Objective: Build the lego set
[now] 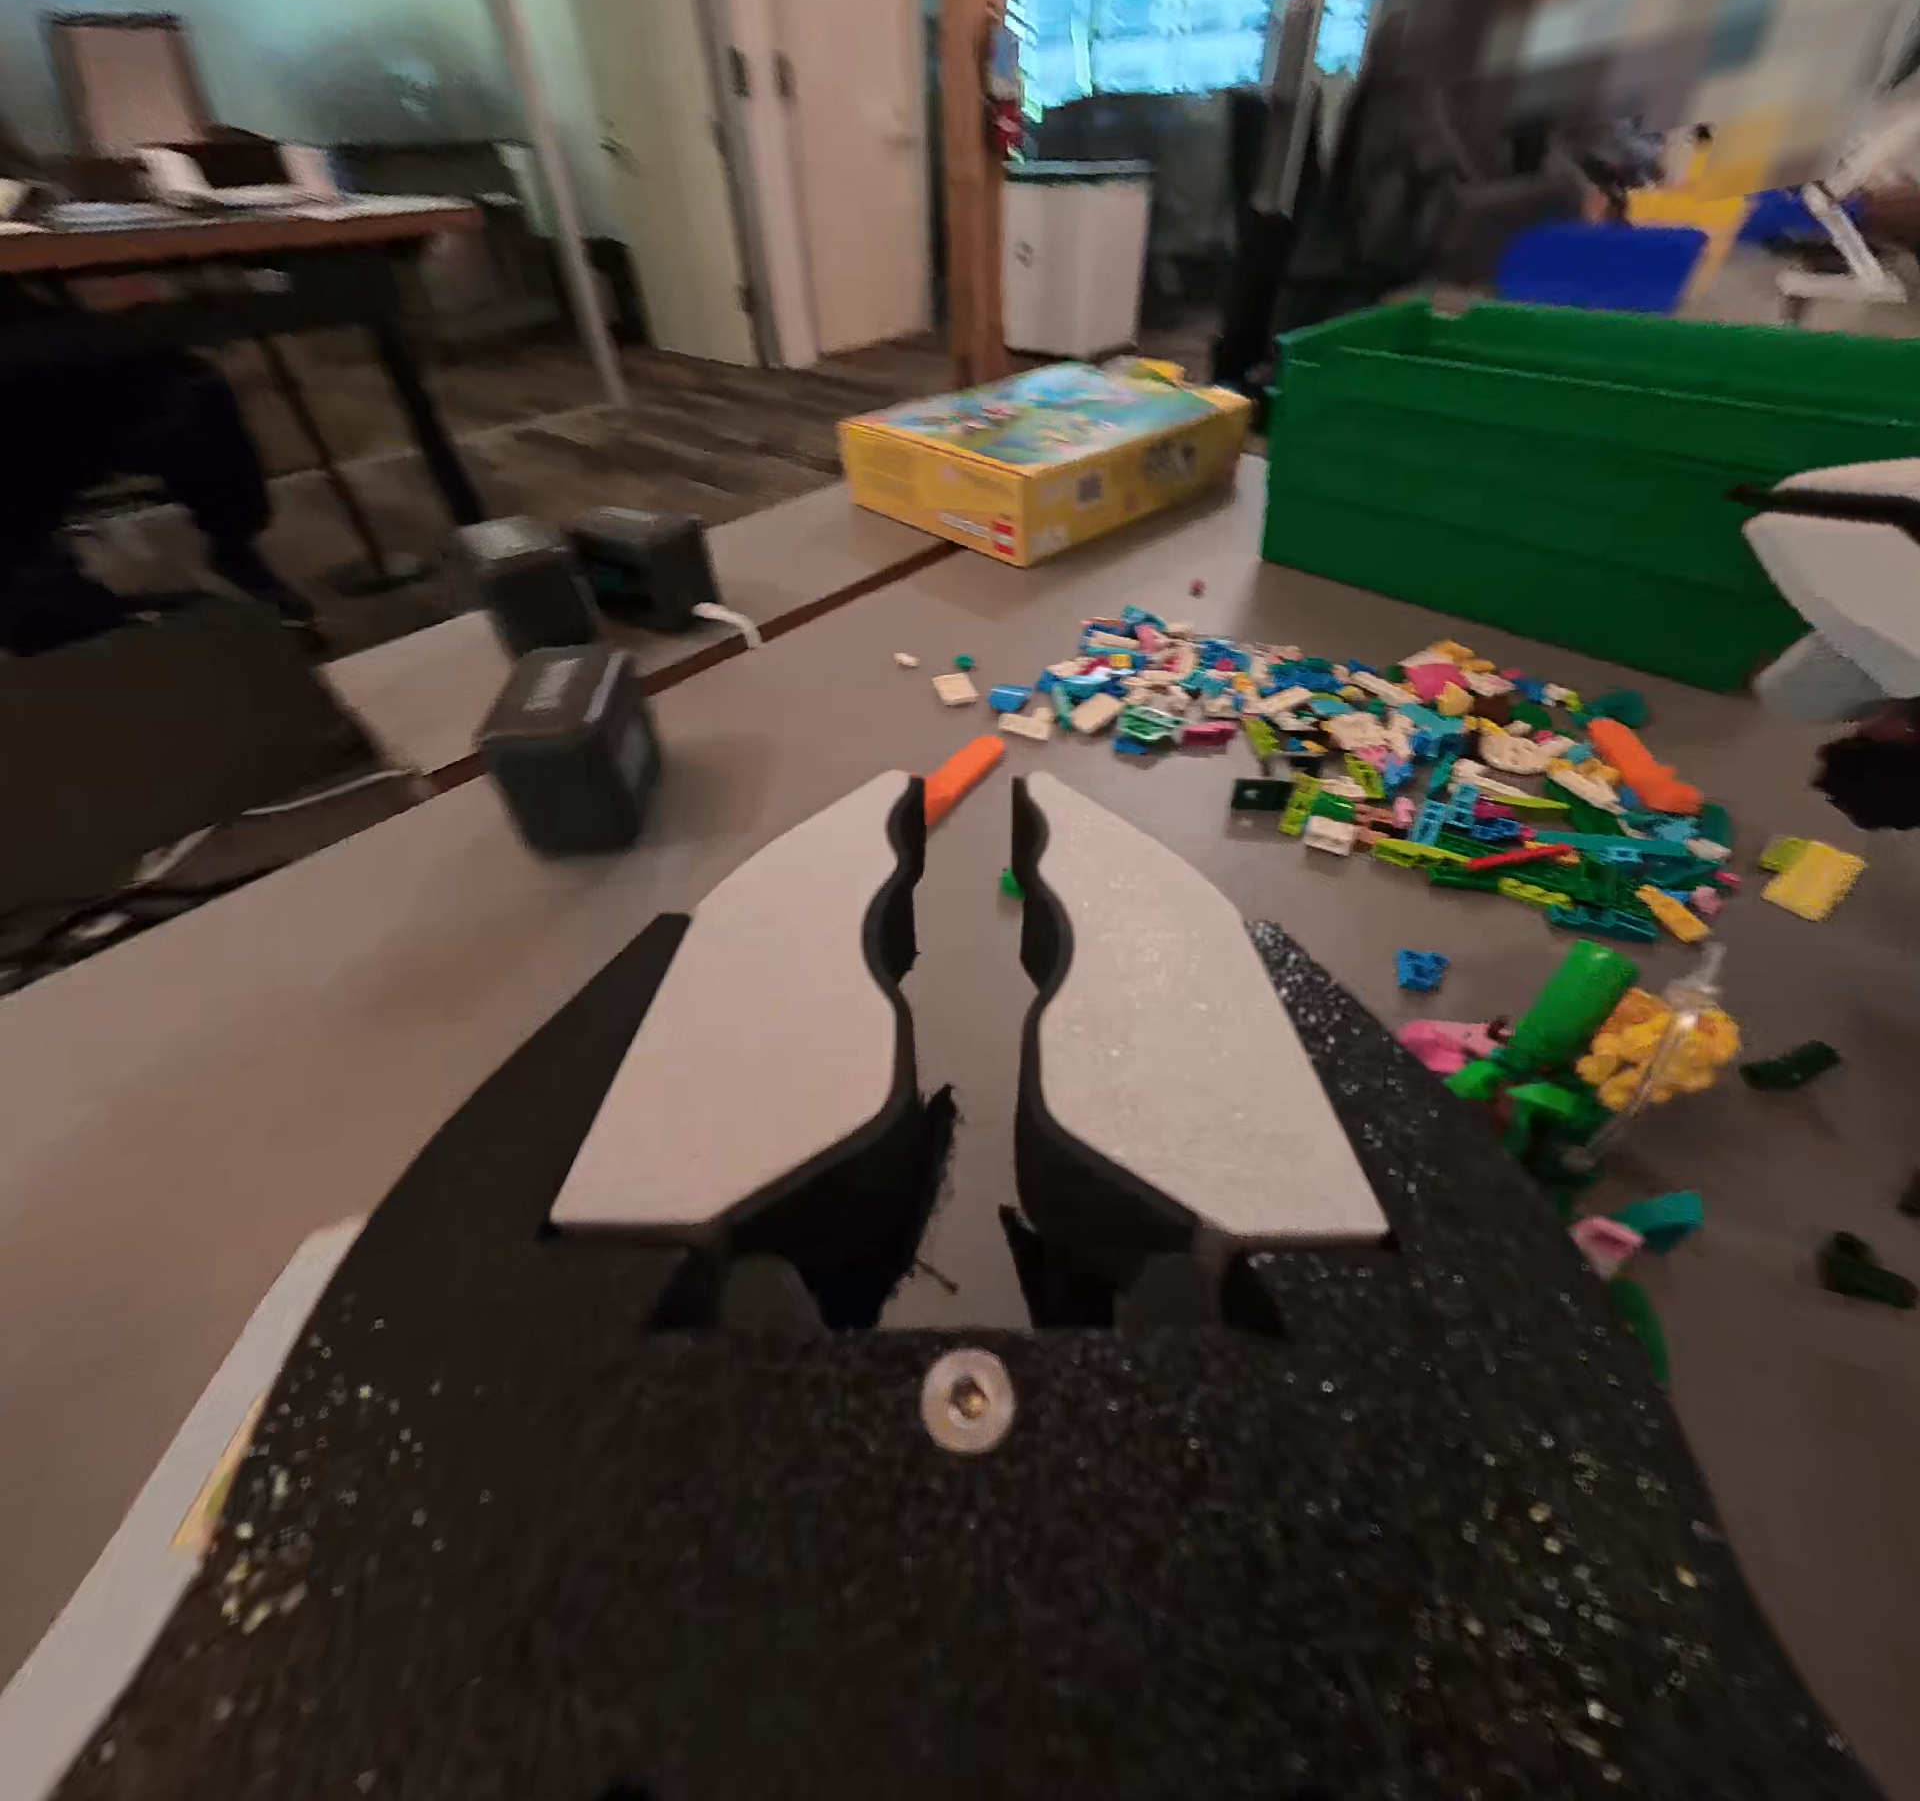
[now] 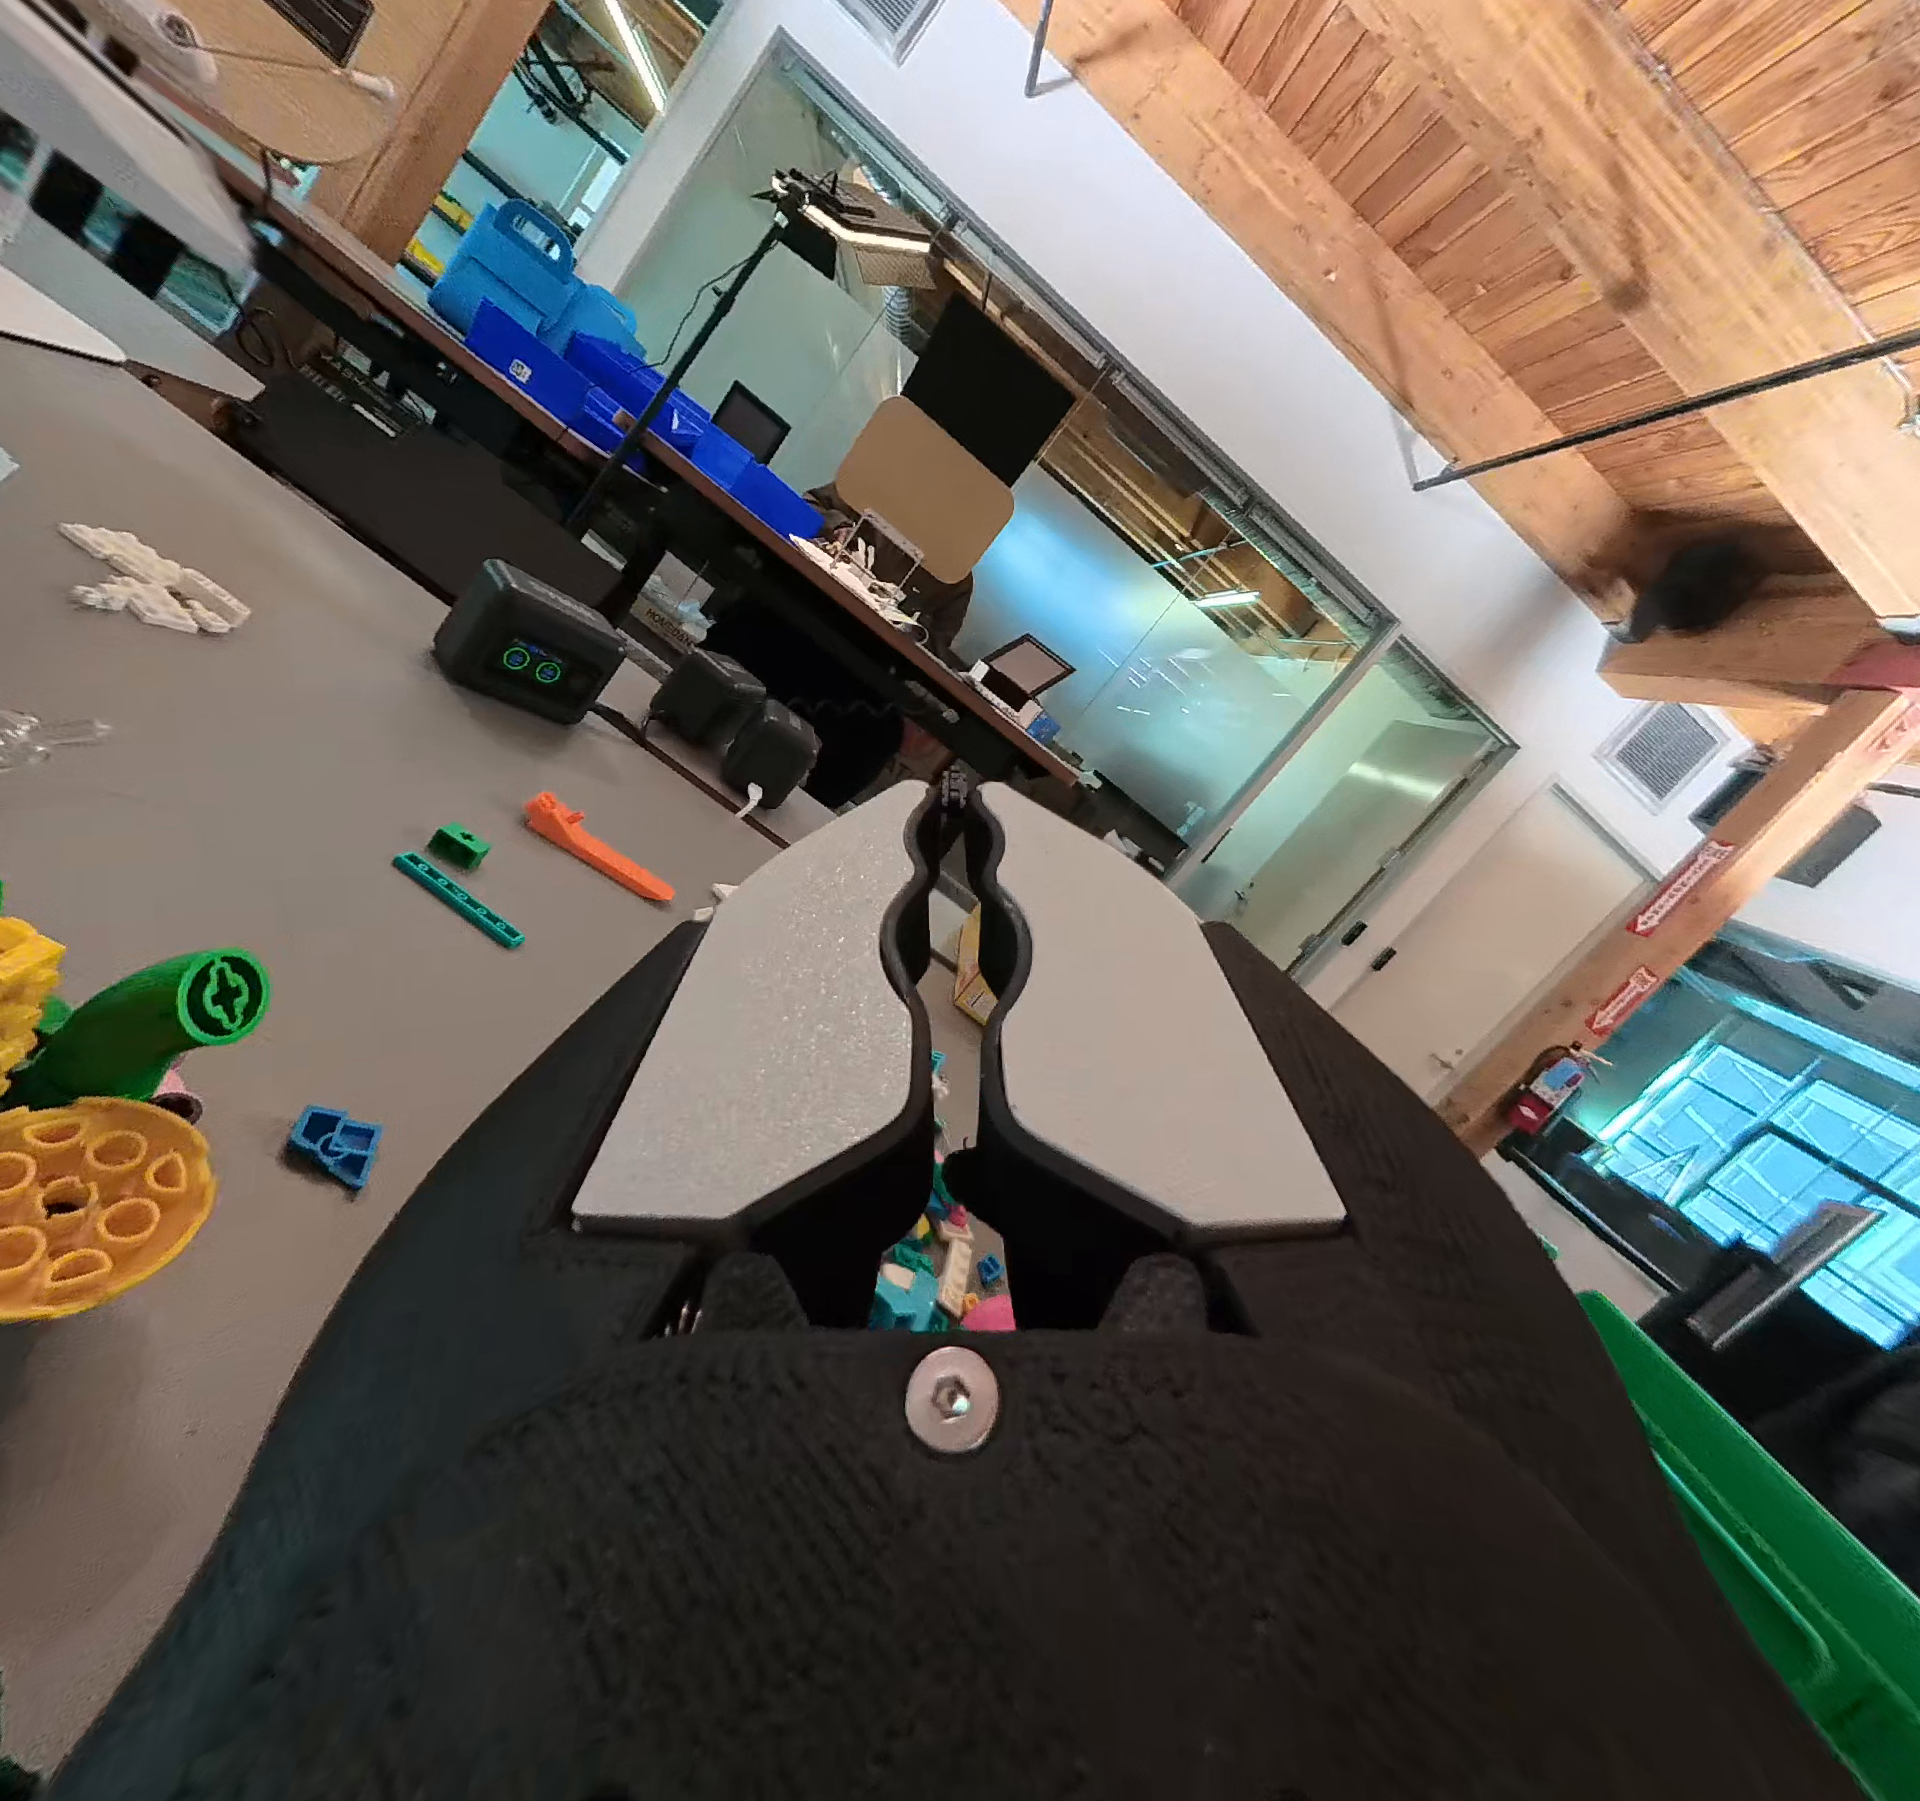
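The loose lego pile (image 1: 1382, 764) sits mid-table, right of centre in the left wrist view, spread flat, prob. so each piece can be seen and picked singly. Nearer you and to the right stands the part-built model (image 1: 1558, 1055): a green stem w/ yellow flower pieces, upright on the grey table (image 1: 312, 1076). In the right wrist view the same model is at the near left edge, its green tube (image 2: 156, 1013) tilted up and a round yellow-orange plate (image 2: 83, 1201) facing the camera. It looks well short of finished, judging by how many pieces are loose.

Your left gripper (image 1: 966, 795) hovers low over the table w/ a narrow gap between the jaws and nothing in it; the orange brick separator (image 1: 961, 775) lies just beyond the tips, not gripped.

Your right gripper (image 2: 961, 795) is tipped up toward the ceiling, tips almost touching. A tiny dark bit shows at the tips; can't tell if it's a held piece or background.

A few strays lie apart from the pile: a blue piece (image 2: 335, 1143), a teal strip (image 2: 457, 899), a small green brick (image 2: 458, 845).

Farther off: the yellow set box (image 1: 1039, 463) lying flat at the far table edge, a green bin (image 1: 1538, 484) to the right, and dark power units (image 1: 571, 764) to the left.

Writing: the box carries a red square logo and print, and there are wall signs, but I leave their words out.
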`<action>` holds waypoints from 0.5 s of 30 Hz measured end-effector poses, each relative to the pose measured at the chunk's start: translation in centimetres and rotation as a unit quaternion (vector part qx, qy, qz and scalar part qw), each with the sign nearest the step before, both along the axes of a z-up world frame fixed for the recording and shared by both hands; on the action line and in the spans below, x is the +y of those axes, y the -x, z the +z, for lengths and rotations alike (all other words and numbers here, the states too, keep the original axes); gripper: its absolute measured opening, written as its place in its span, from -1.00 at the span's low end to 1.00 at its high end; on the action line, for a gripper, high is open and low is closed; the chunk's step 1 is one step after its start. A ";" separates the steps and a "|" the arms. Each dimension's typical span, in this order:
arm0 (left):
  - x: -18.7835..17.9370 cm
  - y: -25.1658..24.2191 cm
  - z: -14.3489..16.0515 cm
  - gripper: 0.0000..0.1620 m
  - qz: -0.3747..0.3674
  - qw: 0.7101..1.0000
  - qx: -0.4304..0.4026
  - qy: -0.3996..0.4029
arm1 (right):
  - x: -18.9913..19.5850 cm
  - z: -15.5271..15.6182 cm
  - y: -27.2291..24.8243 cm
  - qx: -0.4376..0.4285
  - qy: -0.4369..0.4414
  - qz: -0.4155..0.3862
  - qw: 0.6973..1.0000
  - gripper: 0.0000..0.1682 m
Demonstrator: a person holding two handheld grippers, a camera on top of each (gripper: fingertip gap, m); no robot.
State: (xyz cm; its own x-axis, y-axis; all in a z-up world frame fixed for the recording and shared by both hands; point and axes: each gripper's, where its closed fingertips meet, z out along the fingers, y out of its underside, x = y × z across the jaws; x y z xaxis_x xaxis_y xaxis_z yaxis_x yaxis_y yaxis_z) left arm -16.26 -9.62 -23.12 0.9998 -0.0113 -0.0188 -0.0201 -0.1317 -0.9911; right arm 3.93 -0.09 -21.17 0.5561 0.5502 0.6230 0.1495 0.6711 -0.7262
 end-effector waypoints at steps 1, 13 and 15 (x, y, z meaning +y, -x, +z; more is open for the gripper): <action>-1.2 0.9 -0.3 -0.82 0.025 0.999 -0.001 -0.021 | -0.1 -0.1 0.1 -0.001 -0.001 0.000 1.000 -0.97; -4.9 -0.1 -1.4 -1.00 0.015 0.989 0.030 -0.146 | 1.4 0.6 -1.2 0.054 -0.009 -0.058 0.997 -0.97; -5.0 -0.6 -1.3 -1.00 0.016 0.987 0.053 -0.151 | 1.4 0.7 -1.3 0.060 -0.011 -0.062 0.996 -0.97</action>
State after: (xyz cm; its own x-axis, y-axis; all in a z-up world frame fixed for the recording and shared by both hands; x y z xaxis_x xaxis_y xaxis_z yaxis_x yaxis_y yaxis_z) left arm -15.71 -14.65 -24.46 0.9916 0.0421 -0.1219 -0.1273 0.1680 -0.9775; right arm 5.25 1.28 -20.49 0.6904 0.4592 0.5590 0.1453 0.6690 -0.7289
